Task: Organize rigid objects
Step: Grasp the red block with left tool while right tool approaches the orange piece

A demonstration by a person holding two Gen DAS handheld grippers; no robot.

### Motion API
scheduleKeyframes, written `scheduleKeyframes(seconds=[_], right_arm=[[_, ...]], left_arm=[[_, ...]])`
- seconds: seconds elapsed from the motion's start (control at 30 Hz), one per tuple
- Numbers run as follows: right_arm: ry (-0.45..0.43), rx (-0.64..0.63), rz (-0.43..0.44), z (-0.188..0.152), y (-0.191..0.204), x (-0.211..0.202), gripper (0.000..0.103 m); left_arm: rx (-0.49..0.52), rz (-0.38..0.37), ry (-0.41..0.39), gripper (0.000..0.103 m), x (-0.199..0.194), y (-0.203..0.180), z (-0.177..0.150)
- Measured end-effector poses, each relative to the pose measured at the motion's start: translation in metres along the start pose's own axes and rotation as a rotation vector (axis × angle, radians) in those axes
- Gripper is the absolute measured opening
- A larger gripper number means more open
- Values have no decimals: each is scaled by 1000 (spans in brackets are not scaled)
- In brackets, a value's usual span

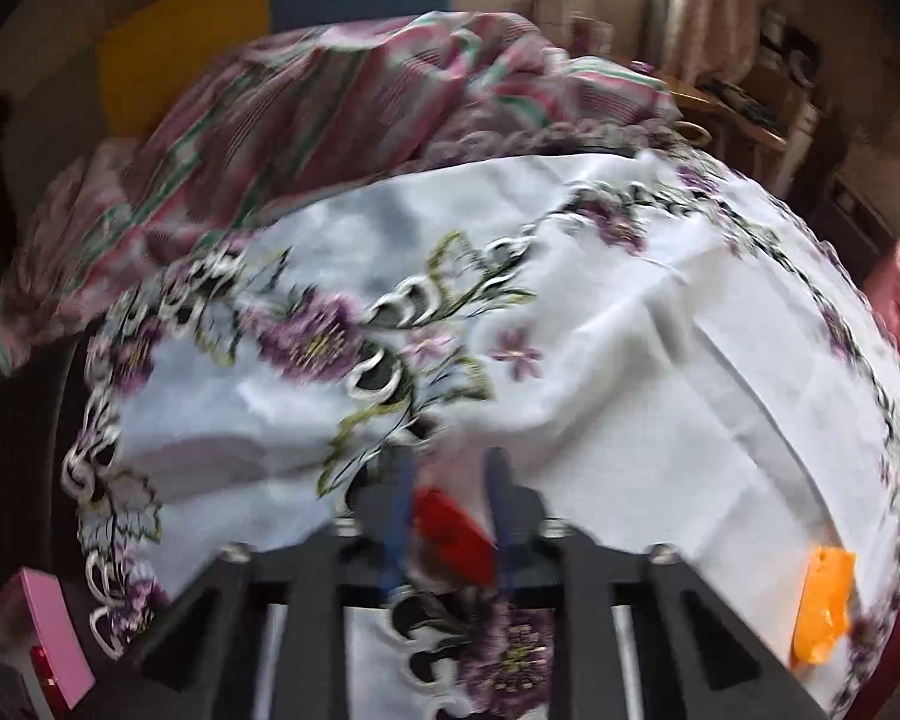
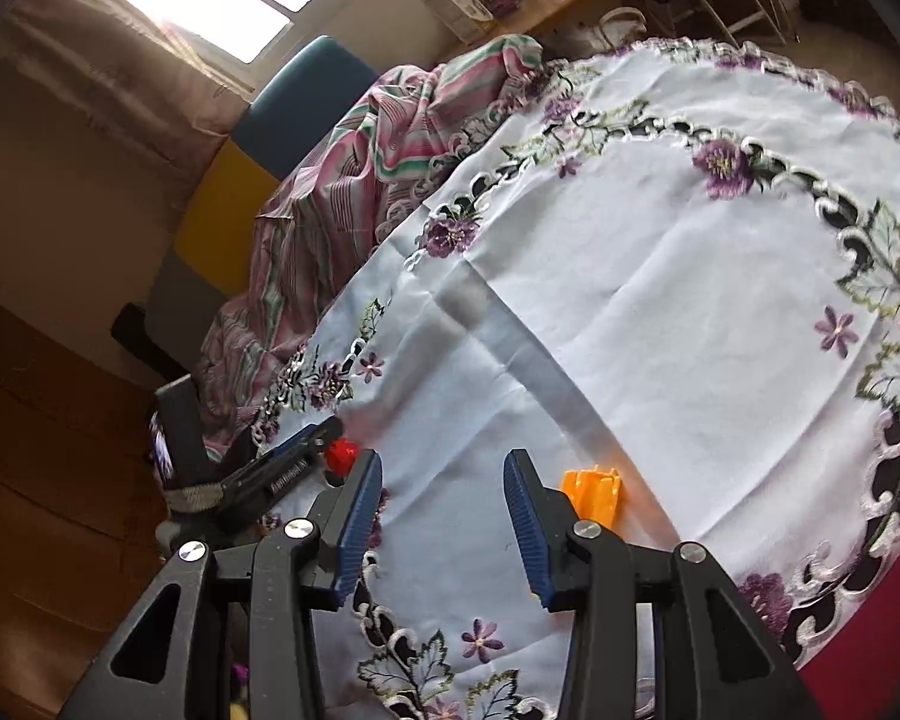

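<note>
My left gripper (image 1: 447,480) is shut on a red rigid piece (image 1: 456,531), held between its blue pads just above the white embroidered tablecloth (image 1: 630,360); the view is blurred by motion. An orange rigid piece (image 1: 822,606) lies on the cloth to its right. In the right wrist view my right gripper (image 2: 444,468) is open and empty above the cloth. The orange piece (image 2: 591,495) lies just right of its right finger. The left gripper (image 2: 294,462) with the red piece (image 2: 341,456) shows at the cloth's left edge.
A pink-and-green striped cloth (image 1: 330,108) is heaped at the table's far side, in front of a blue chair back (image 2: 306,102). A pink box (image 1: 54,630) sits at the lower left. A red surface (image 2: 870,618) borders the tablecloth at lower right.
</note>
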State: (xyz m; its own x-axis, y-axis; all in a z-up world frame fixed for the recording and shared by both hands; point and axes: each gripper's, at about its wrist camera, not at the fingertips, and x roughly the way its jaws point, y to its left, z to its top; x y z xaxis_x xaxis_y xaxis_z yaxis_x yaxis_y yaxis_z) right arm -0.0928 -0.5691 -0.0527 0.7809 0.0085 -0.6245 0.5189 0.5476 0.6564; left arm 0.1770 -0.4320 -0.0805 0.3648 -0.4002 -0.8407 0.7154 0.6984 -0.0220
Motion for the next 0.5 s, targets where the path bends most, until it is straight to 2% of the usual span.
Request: scheduleKeyframes(seconds=[0.1, 0.2, 0.3, 0.37, 0.43, 0.5], right_arm=[[8, -12, -9, -1, 2, 1, 43], [23, -1, -14, 0, 1, 5, 43], [26, 0, -10, -1, 0, 5, 43], [24, 9, -12, -1, -1, 4, 43], [26, 20, -3, -1, -2, 5, 43], [27, 28, 2, 0, -3, 5, 43]], left_arm=[[-45, -52, -16, 18, -15, 14, -3], [-18, -51, -29, 20, -26, 15, -16], [0, -101, -2, 25, -27, 11, -31], [33, -130, -5, 44, -27, 0, -38], [49, -126, -23, 59, -25, -8, -40], [48, -108, -23, 60, -17, -13, -36]])
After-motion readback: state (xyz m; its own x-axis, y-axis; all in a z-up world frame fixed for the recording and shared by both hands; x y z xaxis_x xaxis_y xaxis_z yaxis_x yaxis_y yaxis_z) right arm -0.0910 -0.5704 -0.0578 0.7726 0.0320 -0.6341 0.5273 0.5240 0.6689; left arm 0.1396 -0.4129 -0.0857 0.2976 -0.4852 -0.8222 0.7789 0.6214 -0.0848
